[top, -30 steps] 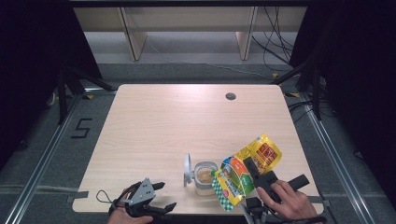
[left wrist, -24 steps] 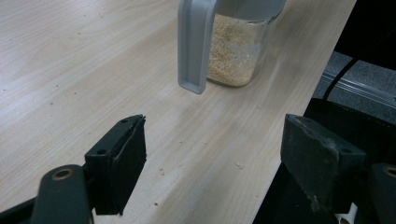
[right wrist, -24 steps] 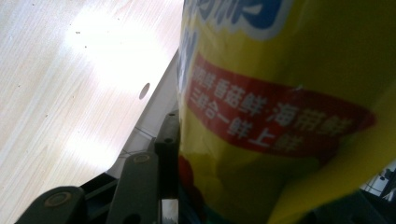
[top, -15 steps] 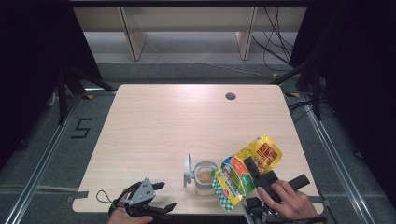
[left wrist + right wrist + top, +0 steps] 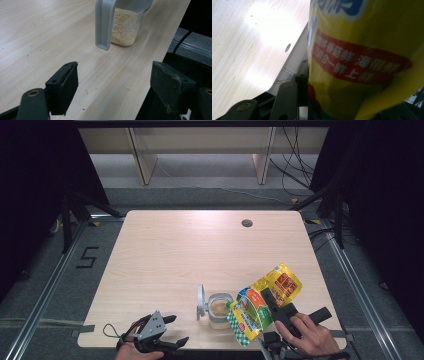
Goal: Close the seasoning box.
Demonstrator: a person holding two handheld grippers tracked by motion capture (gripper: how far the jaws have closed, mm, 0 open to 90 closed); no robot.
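A clear jar [image 5: 218, 309] with beige granules stands near the table's front edge, its grey lid [image 5: 200, 302] flipped open to the left. In the left gripper view the jar [image 5: 126, 27] and lid [image 5: 103, 23] stand ahead of the jaws. My right gripper [image 5: 270, 302] is shut on a yellow, green and orange pouch [image 5: 260, 306], tilted with its low corner over the jar's mouth. Up close, the pouch [image 5: 362, 57] is pressed against the gripper's finger [image 5: 302, 82]. My left gripper [image 5: 172, 330] is open with nothing in it at the front edge, left of the jar.
The light wooden table [image 5: 190, 255] has a round cable hole [image 5: 247, 223] at the back right. A few crumbs [image 5: 128, 88] lie on the wood near the left gripper. Grey floor and rails surround the table, and shelf legs stand behind it.
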